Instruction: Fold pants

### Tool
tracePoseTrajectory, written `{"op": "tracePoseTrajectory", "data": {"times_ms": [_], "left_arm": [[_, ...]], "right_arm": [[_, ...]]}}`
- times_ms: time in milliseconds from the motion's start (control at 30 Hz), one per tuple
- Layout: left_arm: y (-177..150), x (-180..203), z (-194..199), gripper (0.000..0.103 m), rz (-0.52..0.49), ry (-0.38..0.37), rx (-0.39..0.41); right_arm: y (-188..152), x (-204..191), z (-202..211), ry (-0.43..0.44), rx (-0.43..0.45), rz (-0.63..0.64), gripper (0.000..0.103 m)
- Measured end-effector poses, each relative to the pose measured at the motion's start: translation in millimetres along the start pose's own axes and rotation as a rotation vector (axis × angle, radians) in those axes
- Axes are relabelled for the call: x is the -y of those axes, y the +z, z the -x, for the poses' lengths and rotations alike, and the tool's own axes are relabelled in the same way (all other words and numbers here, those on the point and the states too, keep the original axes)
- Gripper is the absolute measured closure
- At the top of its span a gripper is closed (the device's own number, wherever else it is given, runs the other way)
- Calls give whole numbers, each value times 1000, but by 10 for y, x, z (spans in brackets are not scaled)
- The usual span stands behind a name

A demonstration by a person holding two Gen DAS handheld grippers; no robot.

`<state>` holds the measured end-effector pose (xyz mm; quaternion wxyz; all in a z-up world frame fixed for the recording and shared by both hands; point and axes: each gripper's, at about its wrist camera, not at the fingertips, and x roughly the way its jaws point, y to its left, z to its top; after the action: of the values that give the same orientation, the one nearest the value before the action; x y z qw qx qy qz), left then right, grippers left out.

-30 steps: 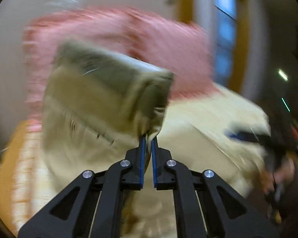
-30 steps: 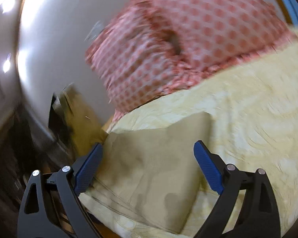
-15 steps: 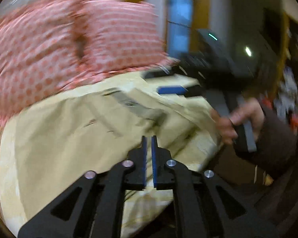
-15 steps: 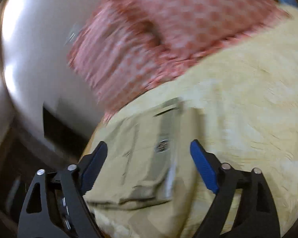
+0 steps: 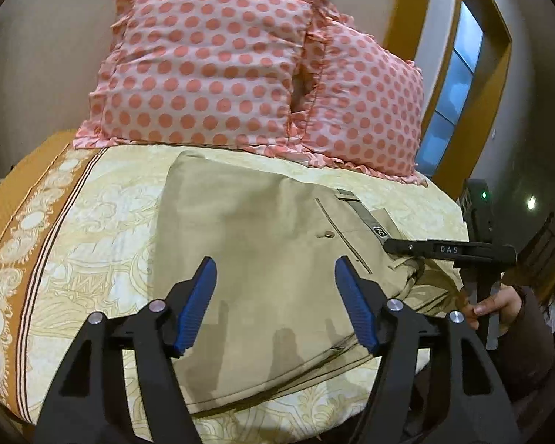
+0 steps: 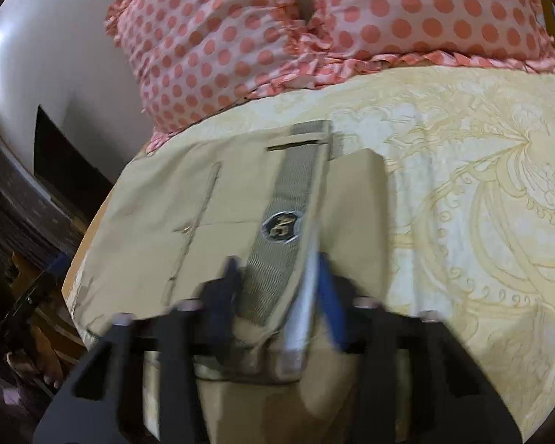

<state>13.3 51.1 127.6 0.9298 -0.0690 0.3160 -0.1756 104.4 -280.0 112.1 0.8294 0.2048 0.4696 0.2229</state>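
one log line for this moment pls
pants folded on bed | left hand-held gripper open | right hand-held gripper closing on waistband

Left wrist view sharp, evenly lit, warm indoor light. Finger shadows fall forward on pants [image 5: 262,259]. Small ceiling lamp [image 5: 531,202] glows at right; window [image 5: 451,100] bluish. Right wrist view softer: right gripper [image 6: 277,288] smeared by motion blur, wall [image 6: 37,55] glare at left. Strong fisheye bending, dark corners in both.

Motion blur smears the right tongs [image 6: 277,296] in the right wrist view; whether they pinch the pants' [image 6: 203,203] waistband is unclear.
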Motion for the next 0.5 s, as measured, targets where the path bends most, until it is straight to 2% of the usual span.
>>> {"op": "tracePoseTrajectory", "data": {"times_ms": [33, 133, 233, 300, 400, 467, 500], "left_arm": [[2, -23, 7, 34, 8, -1, 2], [34, -91, 6, 32, 29, 7, 5], [99, -214, 3, 30, 70, 10, 8], [150, -302, 20, 25, 93, 13, 14], [231, -458, 28, 18, 132, 18, 21], [290, -577, -63, 14, 159, -6, -9], [325, -635, -177, 13, 165, -34, -51]], "right_arm": [[9, 14, -21, 31, -10, 0, 86], [-47, 10, 24, 109, -17, 18, 94], [-51, 107, 207, 243, 23, -56, 97], [-38, 123, 348, 294, 57, -79, 98], [-130, 131, 591, 250, 108, -76, 98], [-225, 209, 586, 187, 86, -89, 97], [-269, 244, 524, 152, 54, -89, 96]]}}
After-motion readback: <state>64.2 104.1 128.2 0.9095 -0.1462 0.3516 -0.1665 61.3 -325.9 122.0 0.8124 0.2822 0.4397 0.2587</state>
